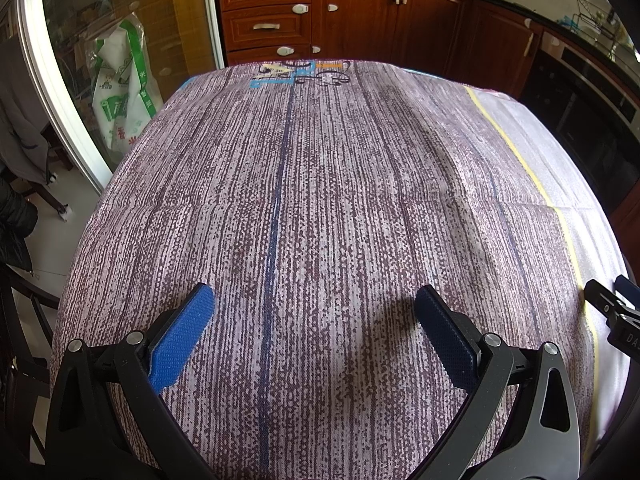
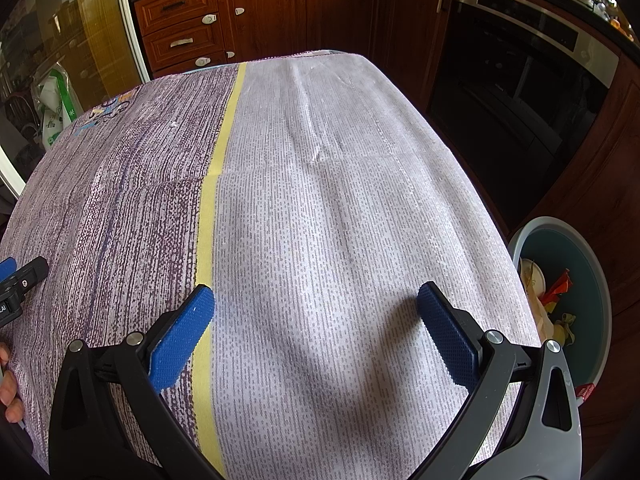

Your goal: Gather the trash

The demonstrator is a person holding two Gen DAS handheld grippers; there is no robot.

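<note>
Both grippers, left gripper (image 1: 314,320) and right gripper (image 2: 316,316), hover wide open and empty; scan the tablecloth (image 2: 340,200) before finishing, since the trash bin (image 2: 600,300) already holds the scraps.

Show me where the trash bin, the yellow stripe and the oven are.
trash bin (image 2: 600,304): right wrist view, inner teal wall.
yellow stripe (image 2: 208,216): right wrist view, middle of stripe.
oven (image 2: 516,92): right wrist view, dark glass door.

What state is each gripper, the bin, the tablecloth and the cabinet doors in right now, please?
left gripper: open, holding nothing.
right gripper: open, holding nothing.
trash bin: lidless, with scraps and wrappers inside, beside the table.
tablecloth: spread flat, creased, no trash on it.
cabinet doors: closed.
</note>
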